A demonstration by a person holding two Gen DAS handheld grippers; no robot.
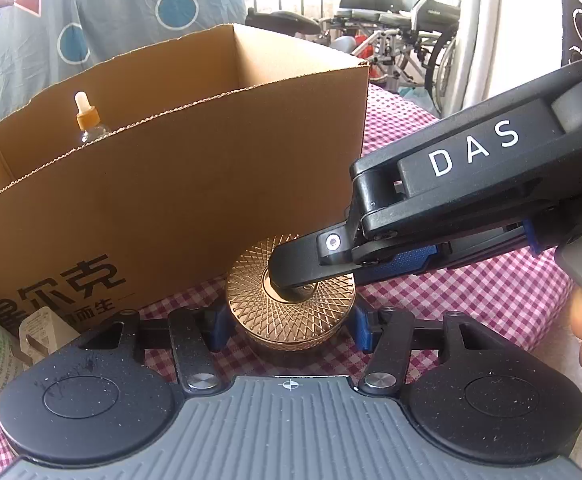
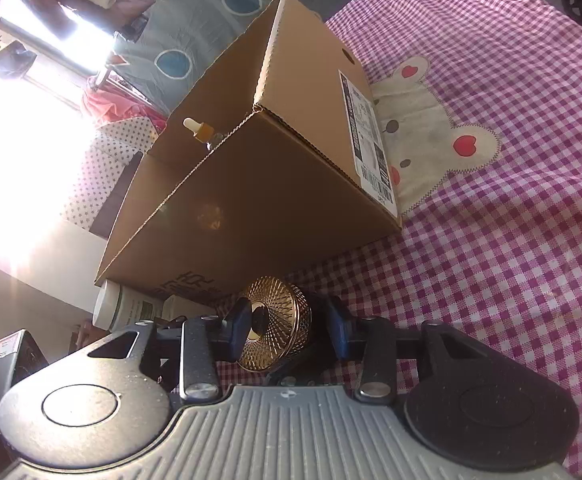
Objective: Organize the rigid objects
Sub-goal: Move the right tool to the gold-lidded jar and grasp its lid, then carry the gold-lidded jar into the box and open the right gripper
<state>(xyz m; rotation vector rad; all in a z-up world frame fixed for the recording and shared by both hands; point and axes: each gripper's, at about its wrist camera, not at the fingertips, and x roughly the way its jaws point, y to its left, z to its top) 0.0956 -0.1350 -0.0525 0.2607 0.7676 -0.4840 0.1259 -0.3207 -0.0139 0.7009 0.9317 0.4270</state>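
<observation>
Gripping gold jar [image 1: 291, 300]: left claw [image 1: 287, 326] & right claw [image 2: 287, 332] both clamped; lift level into box [image 1: 171, 184].

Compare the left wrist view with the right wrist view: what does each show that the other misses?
Left wrist only: the right claw seen from outside, one finger on the gold jar's lid, and wheelchairs behind. Right wrist only: the cardboard box's shipping label and a bear patch on the checkered cloth. Both: jar, box, dropper bottle inside.
</observation>
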